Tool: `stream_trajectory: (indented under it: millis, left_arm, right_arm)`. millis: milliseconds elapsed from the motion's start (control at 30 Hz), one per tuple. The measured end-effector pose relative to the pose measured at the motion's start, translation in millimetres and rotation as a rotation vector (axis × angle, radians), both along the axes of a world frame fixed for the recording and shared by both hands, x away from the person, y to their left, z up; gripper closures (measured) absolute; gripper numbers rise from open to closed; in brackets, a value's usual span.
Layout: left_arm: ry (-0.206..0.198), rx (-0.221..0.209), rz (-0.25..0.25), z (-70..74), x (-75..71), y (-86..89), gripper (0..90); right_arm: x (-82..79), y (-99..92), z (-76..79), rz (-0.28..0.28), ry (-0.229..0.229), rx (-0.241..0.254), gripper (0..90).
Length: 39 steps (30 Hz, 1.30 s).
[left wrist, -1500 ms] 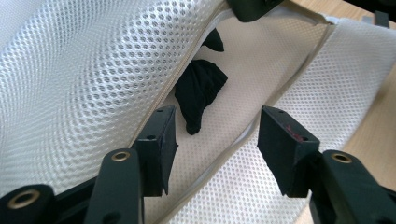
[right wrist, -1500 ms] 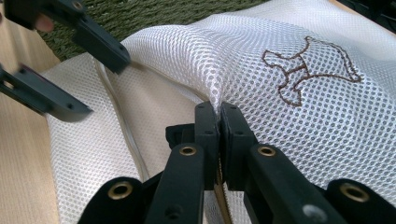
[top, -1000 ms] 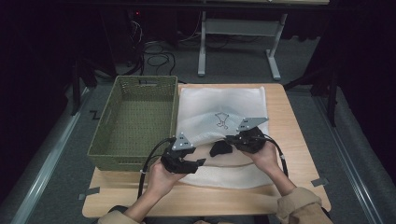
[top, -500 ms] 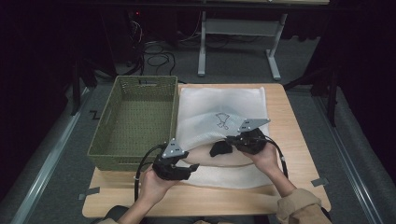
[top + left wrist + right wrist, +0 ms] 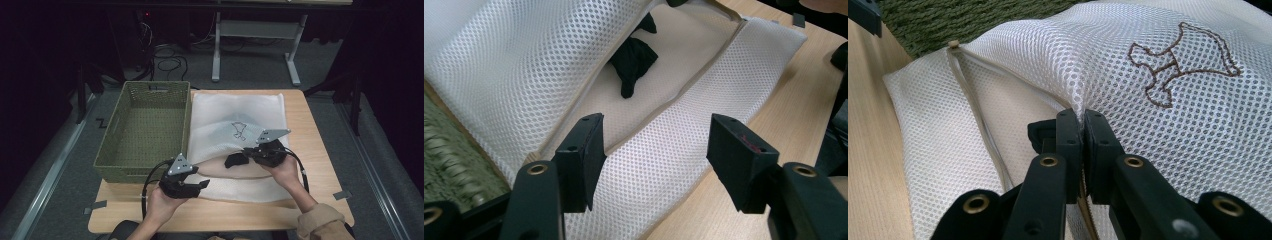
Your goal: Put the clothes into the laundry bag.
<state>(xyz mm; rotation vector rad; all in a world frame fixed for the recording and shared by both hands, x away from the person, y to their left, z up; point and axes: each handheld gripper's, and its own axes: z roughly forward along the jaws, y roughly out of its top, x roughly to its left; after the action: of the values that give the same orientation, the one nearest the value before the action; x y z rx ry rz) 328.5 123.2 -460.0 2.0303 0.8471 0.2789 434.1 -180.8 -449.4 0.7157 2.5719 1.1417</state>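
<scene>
Currently, seen from the high view, a wooden desk (image 5: 320, 125) carries a white mesh laundry bag (image 5: 235, 112) spread flat across its middle, with a green woven basket (image 5: 145, 127) just beside it at nine o'clock. A small brown outline figure (image 5: 239, 129) is stitched on the bag's upper layer.

At about four o'clock from the bag's centre, the right tool (image 5: 235, 161) is clamped shut on the mesh. The right gripper view shows this closely: the right tool's (image 5: 1083, 120) two black jaws meet with a pinched fold of the bag's (image 5: 1128, 80) top layer between them, lifting it into a ridge (the stitched figure (image 5: 1178, 62) sits at one o'clock from the pinch). A beige zipper tape (image 5: 975, 117) runs along the bag's open edge at nine o'clock from the jaws.

At seven o'clock from the bag's centre, by its near corner, the left tool (image 5: 197, 184) sits with its jaws parted and nothing between the pads. In the left gripper view, the left tool (image 5: 654, 147) hovers over the lower mesh layer (image 5: 684, 130), which lies on the desk (image 5: 774, 110). At twelve o'clock ahead, the bag's mouth gapes, and a black piece of cloth (image 5: 633, 57) lies inside on the pale lining. A strip of the basket (image 5: 454, 160) shows at eight o'clock.
</scene>
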Motion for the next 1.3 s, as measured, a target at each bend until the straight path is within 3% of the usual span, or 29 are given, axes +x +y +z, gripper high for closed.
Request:
stream_trajectory:
  millis: [100,400,500,733,1300]
  left_arm:
    - [-0.009,-0.020,0.008,-1.3,-3.2,2.8,39.2]
    - [0.000,-0.022,0.005,-7.3,-5.5,4.3,38.2]
    - [-0.004,-0.004,0.005,-9.3,-6.1,3.4,37.9]
    - [0.028,0.014,0.008,-19.3,-2.6,1.5,37.9]
    - [-0.019,0.042,0.033,-25.5,-1.1,0.4,38.3]
  right_arm:
    - [-1.1,-0.3,-1.5,-0.004,0.009,0.004,87.3]
    - [-2.6,-3.0,-5.7,-0.006,0.009,0.012,87.2]
    - [-3.5,-3.3,-7.0,-0.008,0.010,0.012,87.1]
    - [-4.7,-3.4,-10.4,-0.007,0.016,0.013,87.0]
    - [-7.5,-5.0,-22.6,-0.005,0.051,0.008,86.4]
